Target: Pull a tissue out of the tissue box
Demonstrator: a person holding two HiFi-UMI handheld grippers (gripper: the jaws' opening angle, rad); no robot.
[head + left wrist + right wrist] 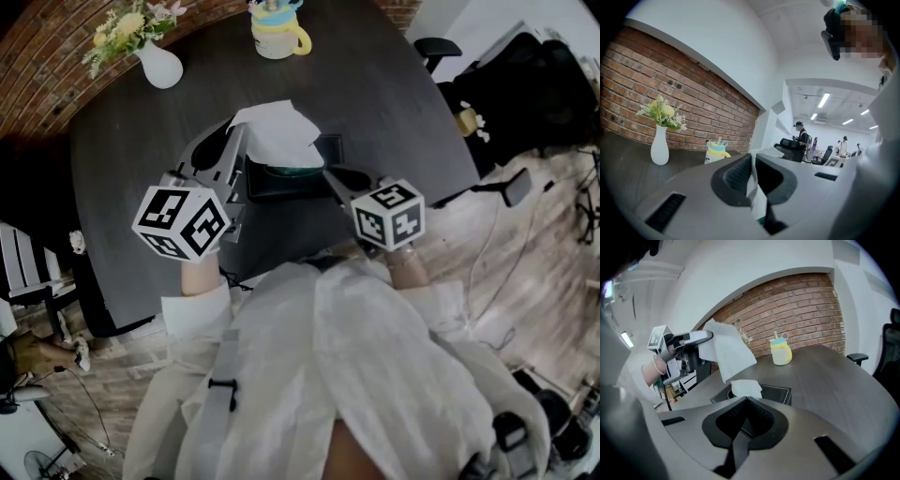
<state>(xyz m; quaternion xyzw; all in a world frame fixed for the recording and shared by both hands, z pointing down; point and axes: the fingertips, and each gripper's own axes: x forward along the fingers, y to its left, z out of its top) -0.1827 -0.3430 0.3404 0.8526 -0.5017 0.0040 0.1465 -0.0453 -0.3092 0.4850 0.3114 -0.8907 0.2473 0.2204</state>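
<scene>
A black tissue box (281, 178) with stitched edges lies on the dark round table (141, 141). My left gripper (236, 133) is shut on a white tissue (277, 131) and holds it in the air above the box. In the left gripper view the tissue (755, 190) hangs pinched between the pads. The right gripper view shows that raised tissue (726, 348) and a second one (746, 387) poking out of the box (777, 392). My right gripper (330, 175) is shut at the box's near rim, whose stitched edge shows between its pads (726, 416).
A white vase (161, 67) with flowers and a yellow cup (278, 36) stand at the table's far side. A black office chair (436, 47) is at the far right and a white chair (23, 267) at the left. Several people (802, 138) are in the background.
</scene>
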